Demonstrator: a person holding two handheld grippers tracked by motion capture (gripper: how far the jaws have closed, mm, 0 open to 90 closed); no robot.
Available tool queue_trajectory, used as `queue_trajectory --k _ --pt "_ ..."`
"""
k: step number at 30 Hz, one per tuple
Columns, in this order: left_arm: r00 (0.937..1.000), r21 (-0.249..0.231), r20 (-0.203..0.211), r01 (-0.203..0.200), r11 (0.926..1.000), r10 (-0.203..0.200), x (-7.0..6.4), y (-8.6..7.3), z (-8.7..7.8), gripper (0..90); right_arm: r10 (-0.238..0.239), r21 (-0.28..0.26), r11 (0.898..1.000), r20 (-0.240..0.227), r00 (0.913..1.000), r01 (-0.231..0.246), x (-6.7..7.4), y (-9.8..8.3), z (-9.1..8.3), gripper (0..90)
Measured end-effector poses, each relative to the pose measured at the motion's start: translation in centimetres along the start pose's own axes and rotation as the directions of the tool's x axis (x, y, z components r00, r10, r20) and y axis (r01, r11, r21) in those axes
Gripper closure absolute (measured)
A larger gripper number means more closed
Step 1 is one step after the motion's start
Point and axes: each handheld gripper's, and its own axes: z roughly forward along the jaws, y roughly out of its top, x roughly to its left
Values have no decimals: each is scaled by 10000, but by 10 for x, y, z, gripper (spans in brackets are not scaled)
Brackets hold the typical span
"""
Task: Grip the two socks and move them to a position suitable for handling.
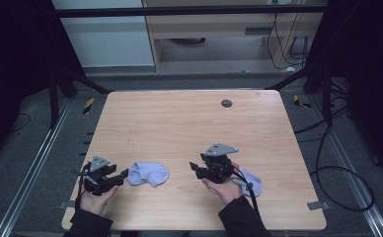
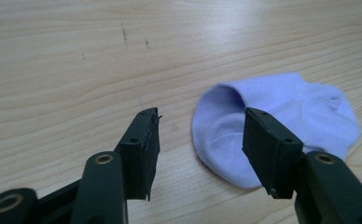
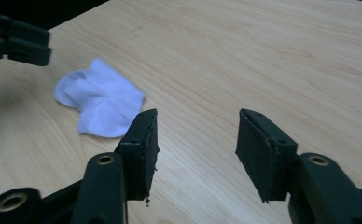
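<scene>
left gripper (image 2: 198, 140) agape just beside pale sock (image 2: 281, 121), right gripper (image 3: 195, 149) agape over bare table (image 3: 263, 56), second sock (image 1: 251, 181) behind it

Left tongs (image 1: 125, 174) held low in the left hand (image 1: 95, 197), jaws apart and empty; right tongs (image 1: 193, 168) likewise in the right hand (image 1: 227, 190), both pointing inward.

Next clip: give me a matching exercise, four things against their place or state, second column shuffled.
Things:
1. left tool
2. right tool
3. sock in the middle
4. sock on the right

Place or state:
A. partly hidden behind the right hand
B. open, nothing between the jaws, pointing left over bare table
C. lies flat between the two tools
D. open, jaw tips at the edge of a sock

Pairs: 1-D, 2-B, 3-C, 4-A
</scene>
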Motion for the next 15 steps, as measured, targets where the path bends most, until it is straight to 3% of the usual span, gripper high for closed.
queue_trajectory --k 10,15 --pt "9994 393 -272 -181 9991 192 2 -4 14 519 -430 535 9974 -778 9960 473 35 8 41 540" --pt "9995 731 -126 -282 9969 292 0 -6 22 534 -624 746 9947 -1137 9915 712 51 10 61 558"
